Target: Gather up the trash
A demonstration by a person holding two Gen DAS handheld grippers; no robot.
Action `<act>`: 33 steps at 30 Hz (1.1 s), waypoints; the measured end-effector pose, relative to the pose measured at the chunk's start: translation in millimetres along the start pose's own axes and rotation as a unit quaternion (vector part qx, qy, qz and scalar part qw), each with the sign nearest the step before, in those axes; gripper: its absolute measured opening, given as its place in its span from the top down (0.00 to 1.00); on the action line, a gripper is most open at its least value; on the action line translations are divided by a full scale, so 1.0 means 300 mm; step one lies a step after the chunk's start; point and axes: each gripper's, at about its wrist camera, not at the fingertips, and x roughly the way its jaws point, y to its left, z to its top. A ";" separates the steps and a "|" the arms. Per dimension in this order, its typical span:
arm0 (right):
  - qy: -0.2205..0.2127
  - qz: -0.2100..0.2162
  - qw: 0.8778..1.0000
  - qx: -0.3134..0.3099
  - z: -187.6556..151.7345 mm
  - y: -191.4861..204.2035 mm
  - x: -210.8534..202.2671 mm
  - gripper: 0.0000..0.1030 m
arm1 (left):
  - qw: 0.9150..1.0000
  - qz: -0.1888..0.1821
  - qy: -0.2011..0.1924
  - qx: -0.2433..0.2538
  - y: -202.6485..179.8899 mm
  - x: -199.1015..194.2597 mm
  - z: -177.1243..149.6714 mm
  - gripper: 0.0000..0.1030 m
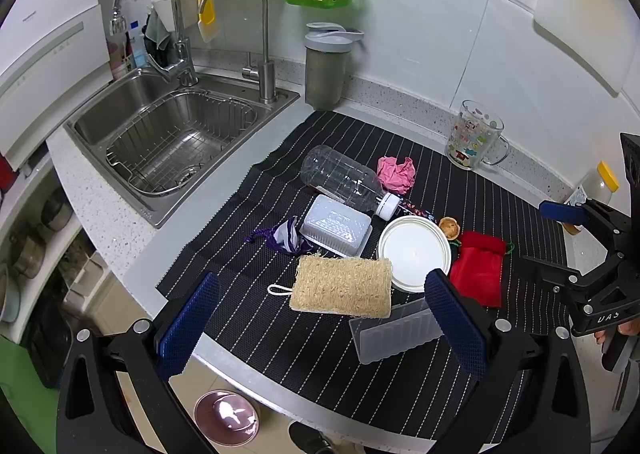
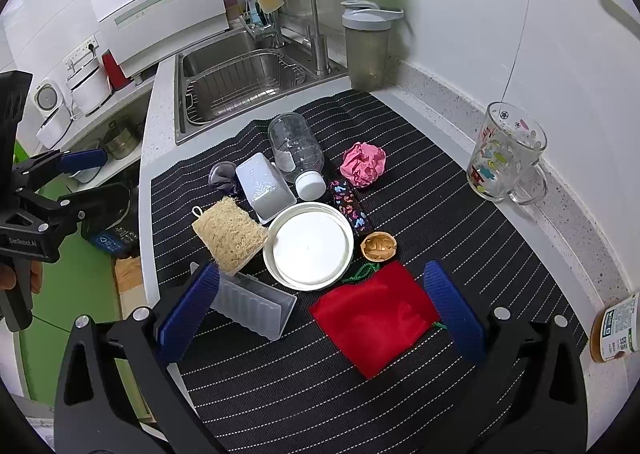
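On a black striped mat (image 1: 460,181) (image 2: 440,213) lie an empty clear plastic bottle (image 1: 344,179) (image 2: 296,151), a crumpled pink paper ball (image 1: 396,173) (image 2: 363,164), a walnut shell (image 1: 449,228) (image 2: 378,246), a patterned wrapper (image 2: 350,207), a crumpled purple-grey scrap (image 1: 286,238) (image 2: 223,175), a loofah sponge (image 1: 342,286) (image 2: 230,240), a white lid (image 1: 414,252) (image 2: 310,250) and a red pouch (image 1: 478,272) (image 2: 374,316). My left gripper (image 1: 324,330) is open above the mat's near edge. My right gripper (image 2: 320,310) is open above the red pouch.
A steel sink (image 1: 176,137) (image 2: 240,81) with a wire basket is left of the mat. A grey shaker cup (image 1: 326,67) (image 2: 366,45), a glass mug (image 1: 476,137) (image 2: 506,151) and a jar (image 2: 616,330) stand by the wall. Two clear plastic trays (image 1: 336,225) (image 2: 254,304) lie on the mat.
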 end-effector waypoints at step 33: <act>0.013 0.003 1.000 0.002 0.007 -0.009 0.036 0.03 | 1.000 -0.002 0.019 -0.005 0.026 0.061 0.014 0.05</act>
